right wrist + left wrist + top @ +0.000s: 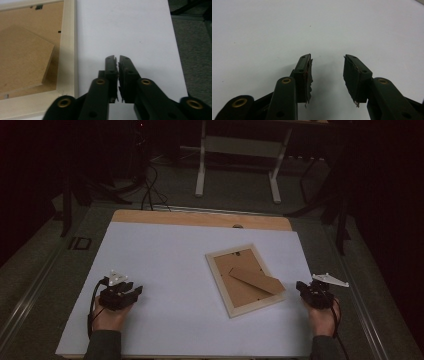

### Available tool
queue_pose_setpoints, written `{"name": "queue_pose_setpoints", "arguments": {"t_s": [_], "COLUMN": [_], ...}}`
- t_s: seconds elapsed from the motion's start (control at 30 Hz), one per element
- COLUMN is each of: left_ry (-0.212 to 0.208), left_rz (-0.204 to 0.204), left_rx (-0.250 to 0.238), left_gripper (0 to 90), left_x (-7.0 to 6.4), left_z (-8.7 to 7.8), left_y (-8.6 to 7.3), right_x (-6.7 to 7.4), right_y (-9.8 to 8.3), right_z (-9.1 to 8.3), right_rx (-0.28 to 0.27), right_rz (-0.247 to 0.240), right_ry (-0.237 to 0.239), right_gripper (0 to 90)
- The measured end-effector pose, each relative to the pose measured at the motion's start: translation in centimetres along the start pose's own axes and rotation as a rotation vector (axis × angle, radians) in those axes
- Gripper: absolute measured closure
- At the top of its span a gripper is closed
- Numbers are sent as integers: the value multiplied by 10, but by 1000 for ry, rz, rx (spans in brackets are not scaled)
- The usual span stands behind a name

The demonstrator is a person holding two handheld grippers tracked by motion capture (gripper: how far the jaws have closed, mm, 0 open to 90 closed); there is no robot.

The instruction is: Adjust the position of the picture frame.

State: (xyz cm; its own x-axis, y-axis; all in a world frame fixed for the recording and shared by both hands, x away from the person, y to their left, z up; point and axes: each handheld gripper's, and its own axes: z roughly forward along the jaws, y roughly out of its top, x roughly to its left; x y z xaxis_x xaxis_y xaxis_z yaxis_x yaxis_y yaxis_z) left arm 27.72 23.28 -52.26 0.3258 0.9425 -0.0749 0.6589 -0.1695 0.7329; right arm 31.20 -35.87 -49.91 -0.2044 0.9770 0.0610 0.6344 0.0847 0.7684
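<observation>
A wooden picture frame is lying face down on the white sheet that is covering the counter, right of the middle and turned at a slant. Its brown backing board is facing up, and a cardboard easel stand is sitting across that board, its far end reaching over the frame's right edge. In the right gripper view the frame is showing at the left, with the pale moulding running beside the jaws and the stand lying inside it.

The right gripper is resting near the right edge of the sheet, just beside the frame's right corner but not touching it, with the person's hand behind it. In its own view the right gripper is pointing along the bare sheet, its jaws standing all but together with only a thin slit between the pads and nothing held in them.

The left gripper is sitting well apart from the frame, toward the near left of the sheet. In its own view the left gripper is hanging over plain white sheet, its jaws standing partly open with a clear gap and nothing between them. The pads' rubber facings are looking frayed at their edges.
</observation>
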Motion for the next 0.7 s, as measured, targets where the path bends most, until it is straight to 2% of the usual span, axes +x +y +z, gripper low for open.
{"name": "queue_pose_setpoints", "arguments": {"t_s": [0.23, 0.57, 0.6, 0.7], "left_ry": [-31, -42, -42, -43], "left_rz": [-10, -24, -19, -23], "left_rx": [16, -9, -26, -30], "left_gripper": [592, 603, 603, 611], "left_x": [0, 2, 1, 1], "left_z": [2, -2, -5, -6], "left_y": [1, 2, 3, 3], "right_x": [6, 15, 15, 21], "right_y": [-1, -2, -2, -3], "right_z": [4, 13, 13, 18], "right_rx": [20, 53, 53, 69], "right_rz": [-40, -74, -74, -77], "right_ry": [1, 17, 17, 45], "right_gripper": [897, 898, 898, 898]}}
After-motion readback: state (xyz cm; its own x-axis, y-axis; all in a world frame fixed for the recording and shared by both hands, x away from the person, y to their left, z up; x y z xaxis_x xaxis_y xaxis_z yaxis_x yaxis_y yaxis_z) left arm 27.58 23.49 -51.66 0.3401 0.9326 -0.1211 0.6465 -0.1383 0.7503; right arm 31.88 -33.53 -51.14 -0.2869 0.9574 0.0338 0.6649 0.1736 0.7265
